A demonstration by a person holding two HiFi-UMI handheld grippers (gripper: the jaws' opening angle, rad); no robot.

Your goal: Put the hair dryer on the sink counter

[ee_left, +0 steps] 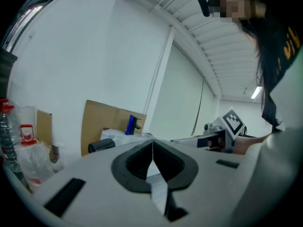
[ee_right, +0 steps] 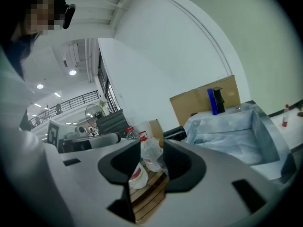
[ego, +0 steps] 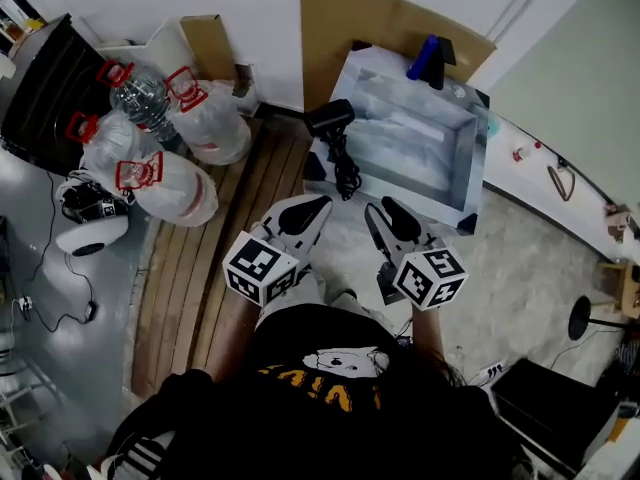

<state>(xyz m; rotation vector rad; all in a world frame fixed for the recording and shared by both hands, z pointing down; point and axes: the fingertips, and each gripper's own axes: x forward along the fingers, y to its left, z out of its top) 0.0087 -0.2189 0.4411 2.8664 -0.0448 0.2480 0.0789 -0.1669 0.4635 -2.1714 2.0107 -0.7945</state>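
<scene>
Head view: hair dryer (ego: 330, 118) lying at the left rim of the sink bench (ego: 470, 173), upper centre of frame.
Shows its black cord (ego: 346, 173) trailing down-frame along the basin's left side. Places both grippers at lower centre, near the cord but apart from it: left gripper (ego: 318, 206) with jaws pressed together on nothing, right gripper (ego: 378, 208) with jaws partly apart and empty, only bagged bottles (ee_right: 142, 148) and plank floor (ee_right: 149, 193) visible through the gap.

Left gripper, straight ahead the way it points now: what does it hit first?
Probably the sink counter, at its near edge just right of the hair dryer. Nothing nearer shows in that line, though depth is unclear.
</scene>
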